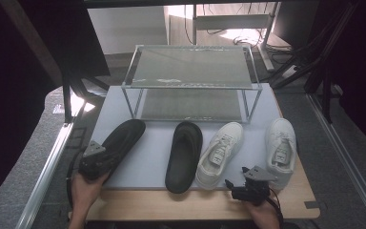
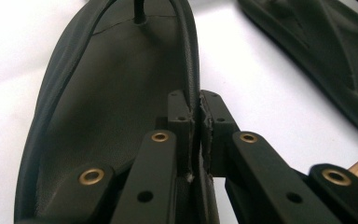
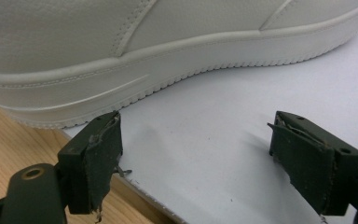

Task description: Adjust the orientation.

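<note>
Wooden counter (image 1: 138,210) under a pale grey mat (image 1: 147,157) carries four pieces of footwear in a row, with a two-tier wire-mesh shoe rack (image 1: 190,81) standing at the far side of the mat. At the left end lies a black slipper (image 1: 119,140), angled with its toe toward the rack. The left gripper (image 1: 93,160) has its fingers pressed together on the rim of this slipper's heel end, pinching the thin edge between the pads. A second black slipper (image 1: 183,155) lies near the middle of the mat, apart from the first, and next to it a white sneaker (image 1: 219,152) sits tilted. Another white sneaker (image 1: 281,148) stands at the right end. The right gripper (image 1: 248,188) rests at the near edge, just beside that sneaker's heel, its fingers spread wide with nothing between them but bare mat.
</note>
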